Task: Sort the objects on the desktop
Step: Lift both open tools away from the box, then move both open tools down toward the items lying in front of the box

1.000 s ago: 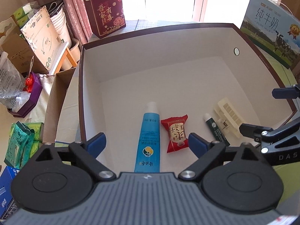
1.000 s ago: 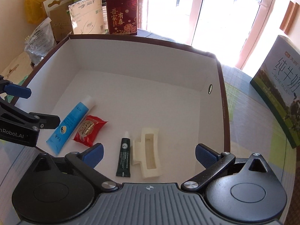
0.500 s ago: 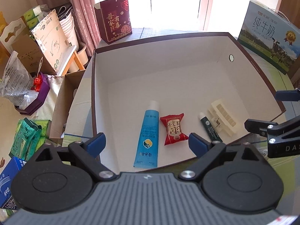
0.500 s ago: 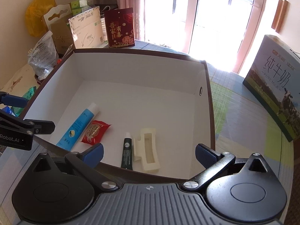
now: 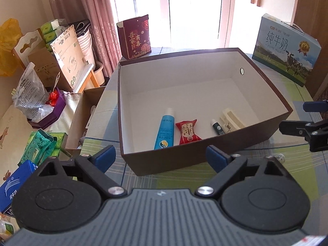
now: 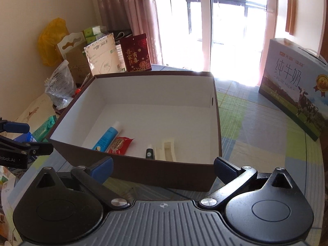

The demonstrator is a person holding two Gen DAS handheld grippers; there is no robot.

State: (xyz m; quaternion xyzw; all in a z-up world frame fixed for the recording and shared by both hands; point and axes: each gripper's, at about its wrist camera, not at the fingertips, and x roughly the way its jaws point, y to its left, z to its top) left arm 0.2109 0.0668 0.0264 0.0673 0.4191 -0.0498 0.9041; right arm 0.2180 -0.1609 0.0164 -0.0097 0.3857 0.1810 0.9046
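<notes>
Two handheld grippers hang above a checked worktop (image 5: pixel 184 182), each with its blue-padded fingers spread wide and nothing between them. The left gripper (image 5: pixel 161 156) faces the near wall of a brown box (image 5: pixel 164 162), and the right gripper (image 6: pixel 164 167) faces the same wall from further right; each tool's tip shows at the edge of the other's view.

Inside the white-lined box, four items lie in a row along the near wall. From left to right they are a blue tube (image 5: pixel 165 130) with its white cap pointing away, a red candy packet (image 5: pixel 188 132) just beside it, a small dark green tube (image 5: pixel 218 127), and a cream hair clip (image 5: pixel 231 120) close against that tube. The near wall hides the lower ends of all four in the right wrist view. The rest of the box floor is bare white. A small round hole (image 5: pixel 242 71) shows in the box's right wall.

Beyond the box, a dark red gift bag (image 5: pixel 135 37) with gold characters stands at the far left corner, and a milk carton (image 5: pixel 286 49) printed with a cow stands on the worktop to the right. Cardboard boxes and bags crowd the left side, before a pink curtain (image 5: pixel 106 14) and a bright window.
</notes>
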